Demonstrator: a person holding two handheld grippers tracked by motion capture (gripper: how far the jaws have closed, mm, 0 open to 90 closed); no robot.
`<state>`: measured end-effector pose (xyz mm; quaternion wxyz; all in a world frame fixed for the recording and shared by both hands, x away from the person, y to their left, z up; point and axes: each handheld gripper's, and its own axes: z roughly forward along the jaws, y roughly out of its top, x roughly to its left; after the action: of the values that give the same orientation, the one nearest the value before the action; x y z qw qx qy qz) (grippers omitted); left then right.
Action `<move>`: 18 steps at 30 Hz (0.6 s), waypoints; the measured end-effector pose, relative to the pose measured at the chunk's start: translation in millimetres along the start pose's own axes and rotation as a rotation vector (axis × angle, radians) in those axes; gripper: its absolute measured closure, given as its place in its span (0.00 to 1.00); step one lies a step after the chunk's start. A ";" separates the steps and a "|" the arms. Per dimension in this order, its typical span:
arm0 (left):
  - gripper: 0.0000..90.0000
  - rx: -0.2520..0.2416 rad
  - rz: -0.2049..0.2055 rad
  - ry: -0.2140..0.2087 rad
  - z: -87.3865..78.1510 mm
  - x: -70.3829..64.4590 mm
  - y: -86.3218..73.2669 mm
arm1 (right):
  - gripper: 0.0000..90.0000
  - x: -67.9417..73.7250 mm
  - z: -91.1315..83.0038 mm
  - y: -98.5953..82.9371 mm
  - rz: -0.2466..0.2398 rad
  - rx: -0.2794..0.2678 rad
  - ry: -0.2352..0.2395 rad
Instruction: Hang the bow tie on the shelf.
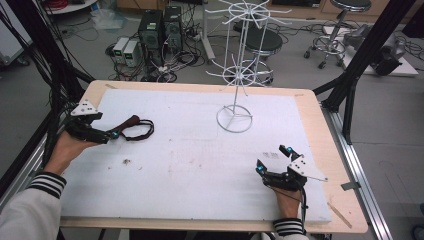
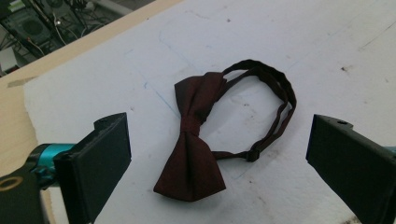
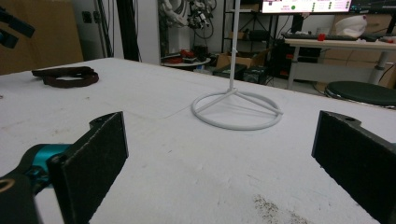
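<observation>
- Left gripper (image 1: 116, 133) is sitting low at the left side of the white foam sheet (image 1: 190, 165), held by the person's left hand (image 1: 65, 150); its jaws are standing wide apart and gripping nothing.
- Dark red bow tie (image 2: 196, 135) is lying flat on the foam, straight ahead of the left gripper and centred between the two jaws in the left gripper view, apart from both.
- The tie's black neck strap (image 2: 275, 100) is curving out in a closed loop to one side of the bow, also resting on the foam.
- In the high view the bow tie (image 1: 134, 126) is lying just beside the left gripper's tips, near the sheet's left edge.
- Right gripper (image 1: 274, 159) is resting near the front right of the sheet; its jaws are spread wide and holding nothing.
- White wire display stand (image 1: 235, 117) is standing upright toward the back middle of the sheet, well apart from the bow tie; its ring base (image 3: 237, 111) is showing ahead of the right gripper.
- Wooden table (image 1: 325, 145) is carrying the foam sheet.
</observation>
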<state>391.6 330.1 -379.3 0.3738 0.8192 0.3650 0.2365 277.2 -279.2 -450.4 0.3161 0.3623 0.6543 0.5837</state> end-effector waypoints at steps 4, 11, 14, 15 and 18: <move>0.08 0.041 0.004 0.002 6.5 4.1 2.1 | 0.03 -0.9 0.1 0.0 -0.005 -0.004 0.004; 0.08 0.120 0.016 0.005 20.7 5.7 2.7 | 0.03 -1.3 0.2 0.0 -0.010 -0.007 0.000; 0.09 0.139 0.011 0.006 26.3 7.2 1.5 | 0.03 -1.0 0.0 0.0 -0.005 -0.007 0.001; 0.10 0.150 0.012 0.005 28.4 7.7 0.4 | 0.03 -0.9 0.0 0.0 -0.003 -0.008 0.000; 0.11 0.173 0.008 0.010 33.6 9.1 -1.8 | 0.03 -0.9 -0.2 -0.1 0.004 -0.007 0.001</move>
<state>418.7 323.2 -400.2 0.2986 0.8488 0.3827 0.2096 277.4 -280.0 -450.5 0.3161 0.3623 0.6516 0.5867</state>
